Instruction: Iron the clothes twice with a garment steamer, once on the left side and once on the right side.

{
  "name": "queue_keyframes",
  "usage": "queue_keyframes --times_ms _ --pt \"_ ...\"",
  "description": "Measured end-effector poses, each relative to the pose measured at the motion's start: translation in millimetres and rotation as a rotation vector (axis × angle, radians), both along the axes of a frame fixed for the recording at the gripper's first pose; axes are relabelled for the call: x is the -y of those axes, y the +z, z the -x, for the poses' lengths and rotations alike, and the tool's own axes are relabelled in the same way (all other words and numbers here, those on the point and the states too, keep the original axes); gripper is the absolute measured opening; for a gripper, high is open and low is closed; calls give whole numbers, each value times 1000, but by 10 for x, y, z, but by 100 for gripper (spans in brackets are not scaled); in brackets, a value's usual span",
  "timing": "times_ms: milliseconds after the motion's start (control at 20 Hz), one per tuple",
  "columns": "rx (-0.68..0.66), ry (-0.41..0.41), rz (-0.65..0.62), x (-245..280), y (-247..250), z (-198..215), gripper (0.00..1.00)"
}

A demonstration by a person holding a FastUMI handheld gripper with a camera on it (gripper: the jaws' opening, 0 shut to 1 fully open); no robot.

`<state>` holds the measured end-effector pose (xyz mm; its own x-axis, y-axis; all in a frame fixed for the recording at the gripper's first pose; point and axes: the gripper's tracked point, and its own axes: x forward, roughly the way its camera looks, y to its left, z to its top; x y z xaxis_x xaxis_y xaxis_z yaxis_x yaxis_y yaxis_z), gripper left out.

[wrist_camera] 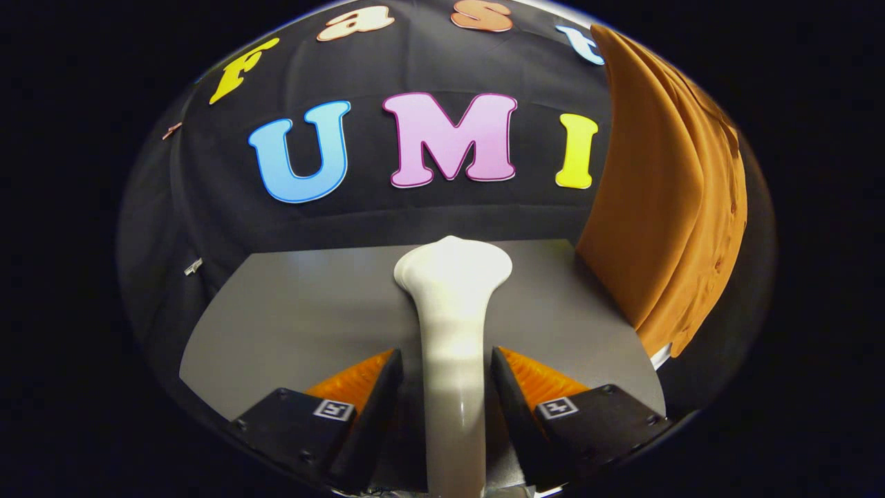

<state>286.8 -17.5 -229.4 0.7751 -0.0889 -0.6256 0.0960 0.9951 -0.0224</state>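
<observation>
A white garment steamer (453, 311) lies lengthwise between my fingers, with its handle running back under the gripper and its flared head pointing away over the grey table (290, 318). My gripper (446, 353) stands open around the handle. A narrow dark gap shows on each side between the handle and the fingertips (390, 373). An orange garment (657, 207) hangs to the right, beyond the right finger, and its lower hem reaches the table's right edge.
The booth's black cloth wall rises behind the table's far edge. Bare table surface stretches to the left of the steamer. A small clip (193, 266) is pinned to the cloth at the left.
</observation>
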Motion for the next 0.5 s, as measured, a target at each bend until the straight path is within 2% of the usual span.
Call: queue_keyframes --times_ms 100,150,200,500 --pt "-4 6 13 44 -167 -103 59" --pt "-3 10 17 16 75 34 48" --pt "-3 18 25 19 21 -8 42" --pt "11 18 4 29 104 0 42"
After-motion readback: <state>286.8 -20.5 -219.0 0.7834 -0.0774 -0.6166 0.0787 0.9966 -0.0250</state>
